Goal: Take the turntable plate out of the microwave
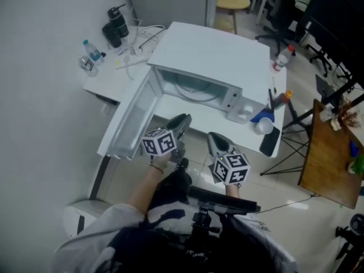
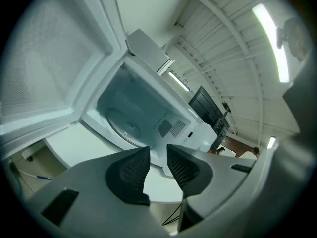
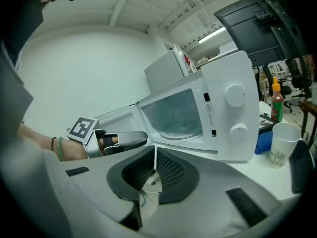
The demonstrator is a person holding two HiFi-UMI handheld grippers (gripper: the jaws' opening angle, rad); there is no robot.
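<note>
The white microwave point(image 1: 213, 56) stands on a white table point(image 1: 108, 81) with its door point(image 1: 133, 118) swung open to the left. The clear glass turntable plate point(image 1: 193, 91) lies flat inside the cavity. It also shows in the left gripper view as the plate point(image 2: 130, 125) and in the right gripper view as the plate point(image 3: 182, 129). My left gripper point(image 1: 183, 120) hovers in front of the opening, jaws open with nothing between them point(image 2: 157, 157). My right gripper point(image 1: 212, 138) is held just right of it and nearer me, shut and empty point(image 3: 155, 162). Neither touches the plate.
A paper cup point(image 1: 264, 125), a blue object point(image 1: 263, 116), a dark phone point(image 1: 270, 142) and a sauce bottle point(image 1: 281, 100) crowd the table right of the microwave. Bottles point(image 1: 115, 23) and cables point(image 1: 139, 44) lie at the back left. A wooden table point(image 1: 327, 158) stands at the right.
</note>
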